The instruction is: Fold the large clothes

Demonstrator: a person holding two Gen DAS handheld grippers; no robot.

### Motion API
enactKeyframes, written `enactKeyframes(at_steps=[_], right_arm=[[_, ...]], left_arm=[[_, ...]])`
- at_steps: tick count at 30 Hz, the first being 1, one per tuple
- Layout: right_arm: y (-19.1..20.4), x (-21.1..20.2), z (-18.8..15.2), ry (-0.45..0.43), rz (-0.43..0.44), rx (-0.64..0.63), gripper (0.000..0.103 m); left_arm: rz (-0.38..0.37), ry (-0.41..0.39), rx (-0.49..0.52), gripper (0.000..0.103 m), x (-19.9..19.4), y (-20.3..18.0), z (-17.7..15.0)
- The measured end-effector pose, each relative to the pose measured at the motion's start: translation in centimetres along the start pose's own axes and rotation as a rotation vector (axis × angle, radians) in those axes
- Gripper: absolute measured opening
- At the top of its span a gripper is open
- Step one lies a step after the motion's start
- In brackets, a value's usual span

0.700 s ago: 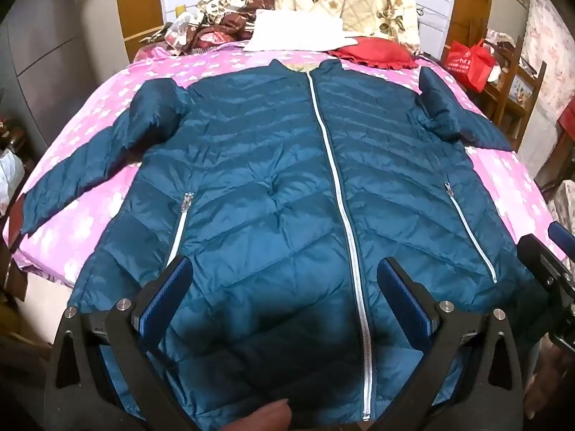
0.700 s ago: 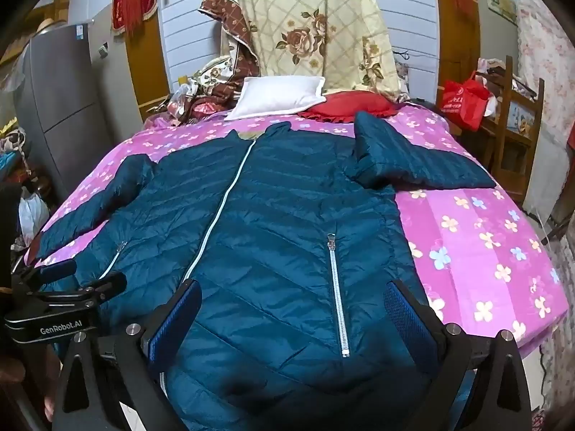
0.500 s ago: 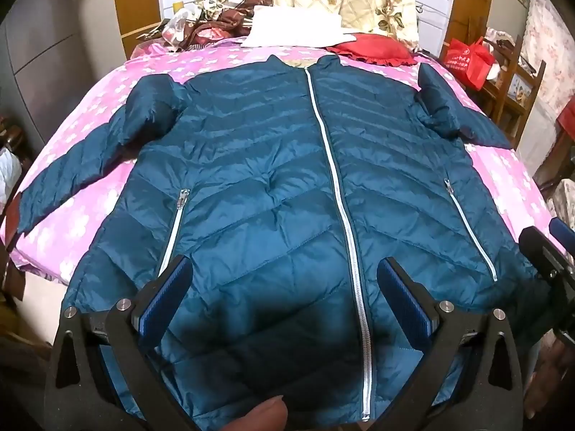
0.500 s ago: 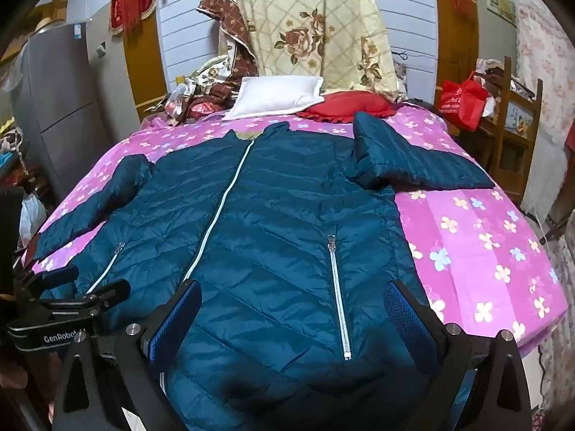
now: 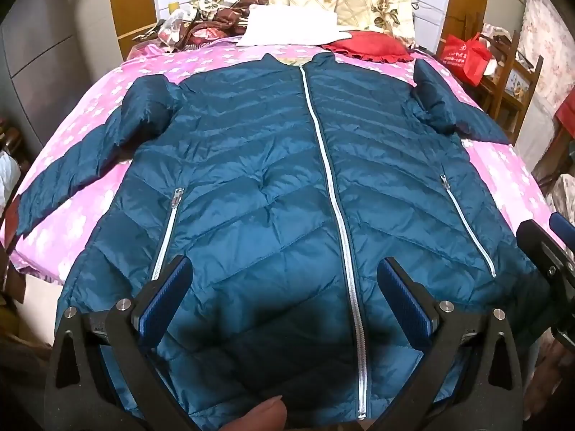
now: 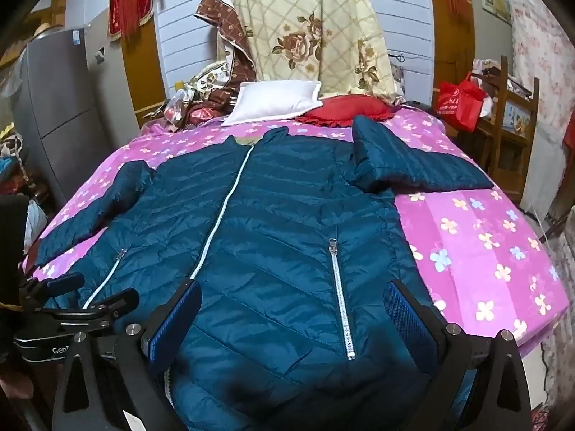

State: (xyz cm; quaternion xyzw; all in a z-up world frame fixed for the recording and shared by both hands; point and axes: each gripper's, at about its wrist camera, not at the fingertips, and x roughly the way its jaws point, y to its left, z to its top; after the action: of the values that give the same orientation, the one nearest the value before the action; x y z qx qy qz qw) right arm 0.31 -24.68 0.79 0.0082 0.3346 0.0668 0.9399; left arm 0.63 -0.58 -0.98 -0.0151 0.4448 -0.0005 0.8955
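A large teal quilted jacket (image 5: pixel 280 179) lies face up and zipped on a pink flowered bed (image 5: pixel 107 93); it also shows in the right wrist view (image 6: pixel 287 222). Its left sleeve (image 5: pixel 82 158) runs out over the bed's left side. Its right sleeve (image 6: pixel 413 165) lies bent across the bed. My left gripper (image 5: pixel 284 287) is open and empty above the hem near the centre zip. My right gripper (image 6: pixel 293 309) is open and empty above the hem by the right pocket zip (image 6: pixel 339 294). Each gripper shows at the other view's edge.
A white pillow (image 6: pixel 276 104), a red cushion (image 6: pixel 345 107) and a heap of floral bedding (image 6: pixel 305 36) sit at the bed's head. A grey cabinet (image 6: pixel 61 107) stands left. A wooden chair (image 6: pixel 510 115) with a red bag (image 6: pixel 460 104) stands right.
The left gripper has moved slightly forward over the jacket, so the jacket sits lower and larger in its view. The right gripper has barely moved. Both stay open.
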Motion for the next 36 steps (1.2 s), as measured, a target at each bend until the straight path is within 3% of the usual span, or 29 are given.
enactKeyframes(at_steps=[36], right_arm=[[-0.05, 0.72, -0.21, 0.025, 0.023, 0.009, 0.101]], left_arm=[[0.004, 0.01, -0.008, 0.103, 0.67, -0.09, 0.07]])
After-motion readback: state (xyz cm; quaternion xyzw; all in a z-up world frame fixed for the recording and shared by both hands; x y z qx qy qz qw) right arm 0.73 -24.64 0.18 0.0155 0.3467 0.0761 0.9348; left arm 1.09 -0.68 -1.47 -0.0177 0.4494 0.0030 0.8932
